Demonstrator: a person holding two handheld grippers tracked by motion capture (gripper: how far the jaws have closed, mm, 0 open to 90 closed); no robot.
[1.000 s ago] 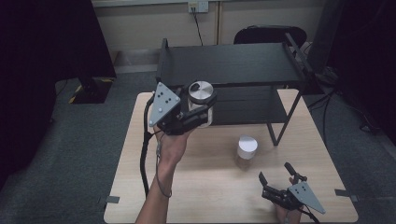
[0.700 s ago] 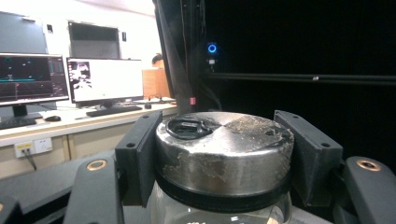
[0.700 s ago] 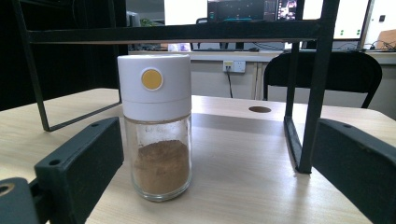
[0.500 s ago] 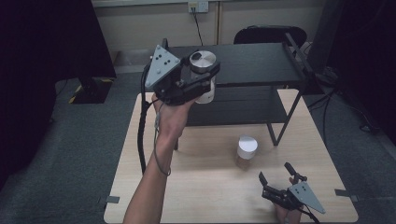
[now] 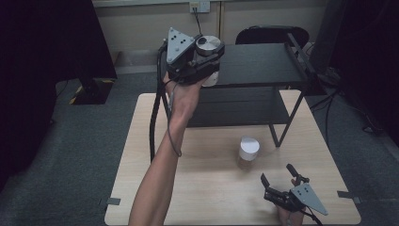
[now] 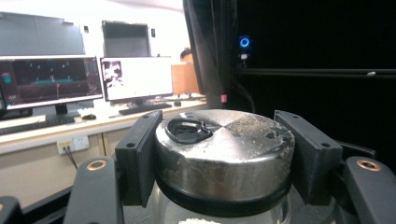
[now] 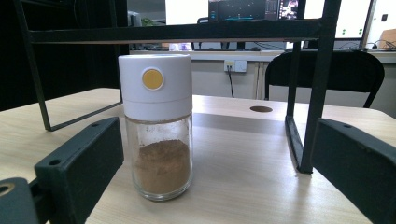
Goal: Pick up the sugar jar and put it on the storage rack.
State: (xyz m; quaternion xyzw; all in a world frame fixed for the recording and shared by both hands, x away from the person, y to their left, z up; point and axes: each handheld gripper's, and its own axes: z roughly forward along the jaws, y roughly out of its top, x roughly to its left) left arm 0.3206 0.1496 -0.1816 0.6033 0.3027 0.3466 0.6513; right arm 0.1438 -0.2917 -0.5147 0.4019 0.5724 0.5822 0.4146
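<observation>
My left gripper (image 5: 209, 59) is shut on a glass jar with a metal lid (image 5: 208, 45) and holds it up by the left end of the black shelf's top board (image 5: 263, 63). In the left gripper view both pads clamp the steel lid (image 6: 224, 151), and white powder shows in the glass below. A second jar with a white cap (image 5: 248, 151) and brown powder stands on the wooden table (image 5: 202, 188). My right gripper (image 5: 281, 181) rests open near the table's front right edge. In the right gripper view the white-capped jar (image 7: 156, 126) stands a little ahead of its spread jaws.
The black two-level shelf fills the far half of the table, its lower board (image 5: 240, 106) bare and its right leg (image 5: 282, 127) planted near the white-capped jar. A black chair (image 5: 270, 35) sits behind the shelf. Monitors on a desk (image 6: 84, 79) appear in the left gripper view.
My left gripper has carried the metal-lidded jar upward and away from me, from above the table to the level of the shelf's top board. The right gripper has stayed put.
</observation>
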